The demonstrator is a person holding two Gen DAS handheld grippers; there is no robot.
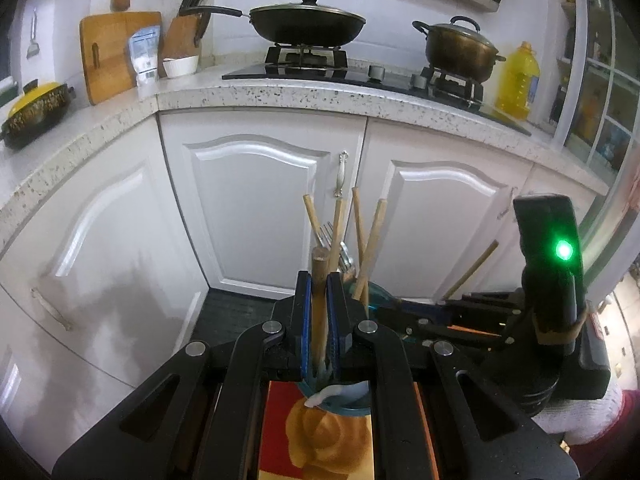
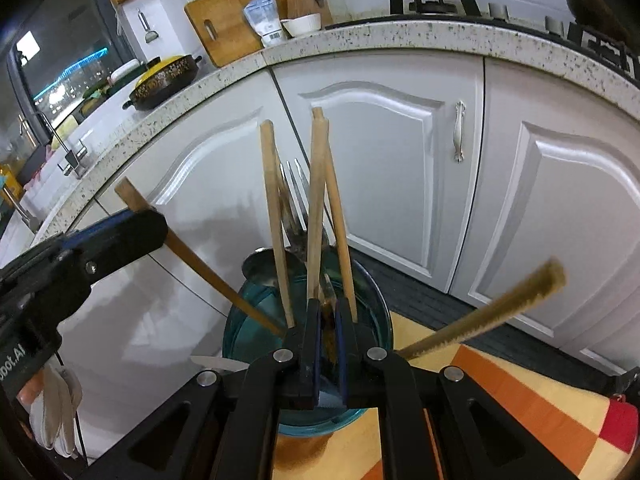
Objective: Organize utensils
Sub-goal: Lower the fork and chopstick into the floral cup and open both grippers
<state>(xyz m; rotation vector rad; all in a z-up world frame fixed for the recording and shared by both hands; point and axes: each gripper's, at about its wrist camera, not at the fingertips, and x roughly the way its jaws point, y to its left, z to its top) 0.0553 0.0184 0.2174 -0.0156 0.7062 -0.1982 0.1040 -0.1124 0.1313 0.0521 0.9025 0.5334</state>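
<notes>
Left gripper [image 1: 320, 280]: clamped tight on a thick wooden handle [image 1: 319, 300], which stands between the blue-lined jaws and pokes out past their tips.
Same grip from the right wrist view: the left gripper [image 2: 132, 220] comes in from the left, and the wooden handle [image 2: 192, 258] slants down from it into the holder.
Right gripper [image 2: 329, 312]: jaws nearly together over the holder's near rim, something brown between the pads, but I cannot tell what it is or whether it is truly pinched.
Utensil holder [image 2: 256, 320]: a teal glass cup right in front of the right gripper, sitting on an orange and yellow checked cloth [image 2: 520, 384].
Inside the holder: wooden chopsticks [image 2: 276, 224] standing upright and fanned, with a metal fork [image 2: 294, 200], tines up, among them.
Loose piece: one blurred chopstick [image 2: 488, 312] juts out to the right of the right gripper.
Backdrop: white cabinet doors [image 1: 256, 208] and a speckled countertop [image 1: 280, 96] beyond.
</notes>
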